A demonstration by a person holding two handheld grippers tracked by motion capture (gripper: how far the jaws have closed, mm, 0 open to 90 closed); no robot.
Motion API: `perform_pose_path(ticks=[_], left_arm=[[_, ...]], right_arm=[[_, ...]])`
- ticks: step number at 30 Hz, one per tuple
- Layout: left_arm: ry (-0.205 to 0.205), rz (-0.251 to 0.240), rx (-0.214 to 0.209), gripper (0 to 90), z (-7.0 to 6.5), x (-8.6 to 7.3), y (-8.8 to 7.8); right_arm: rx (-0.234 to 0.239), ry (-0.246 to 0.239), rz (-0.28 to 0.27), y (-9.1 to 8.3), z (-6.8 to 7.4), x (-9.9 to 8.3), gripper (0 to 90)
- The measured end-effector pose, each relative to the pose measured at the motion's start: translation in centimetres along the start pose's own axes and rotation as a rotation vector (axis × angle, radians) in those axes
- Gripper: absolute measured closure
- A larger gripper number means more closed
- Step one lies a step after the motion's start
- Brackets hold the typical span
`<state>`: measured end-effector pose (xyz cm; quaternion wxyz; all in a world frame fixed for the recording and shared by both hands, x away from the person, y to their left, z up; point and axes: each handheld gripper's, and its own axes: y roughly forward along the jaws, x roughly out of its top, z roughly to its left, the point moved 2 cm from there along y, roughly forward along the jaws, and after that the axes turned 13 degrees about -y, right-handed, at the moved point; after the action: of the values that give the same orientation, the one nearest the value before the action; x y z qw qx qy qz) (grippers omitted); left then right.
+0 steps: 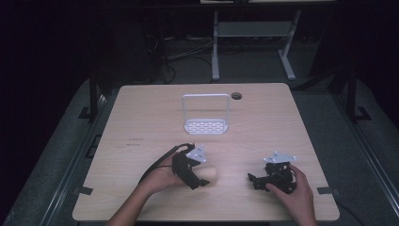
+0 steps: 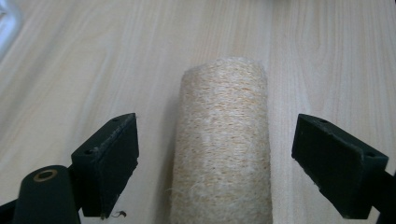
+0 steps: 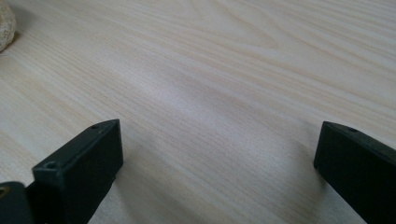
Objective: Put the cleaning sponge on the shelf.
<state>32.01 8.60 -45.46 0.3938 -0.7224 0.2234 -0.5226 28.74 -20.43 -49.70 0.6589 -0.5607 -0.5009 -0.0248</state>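
Note:
A tan, rough fibre cylinder [image 2: 222,144] lies on the wooden table, seen small in the high view as the cylinder [image 1: 211,173] near the front centre. My left gripper [image 1: 200,181] stands open around it; in the left gripper view the jaws sit well apart on either side of the roll with gaps to both. My right gripper [image 1: 251,181] rests low on the table at the front right, open, with bare wood between its jaws. In the right gripper view the cylinder's end [image 3: 5,25] peeks in at the top left corner.
A white wire rack [image 1: 206,114] with a perforated base stands upright at the table's back centre. A round cable hole [image 1: 236,95] lies behind it. The table's front edge runs close below both hands. A metal stand's legs stand on the dark floor beyond.

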Motion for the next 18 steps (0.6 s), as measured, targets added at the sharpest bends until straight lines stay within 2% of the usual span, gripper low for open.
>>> perform_pose_path(ticks=[5,18], left_arm=[[0.024,0.033,0.016,14.8,-0.2,0.0,0.8],[0.031,0.051,0.015,22.9,-0.3,0.0,1.5]], right_arm=[[0.0,0.0,0.0,0.0,0.0,0.0,0.9],[0.0,0.0,0.0,0.0,0.0,0.0,0.9]])
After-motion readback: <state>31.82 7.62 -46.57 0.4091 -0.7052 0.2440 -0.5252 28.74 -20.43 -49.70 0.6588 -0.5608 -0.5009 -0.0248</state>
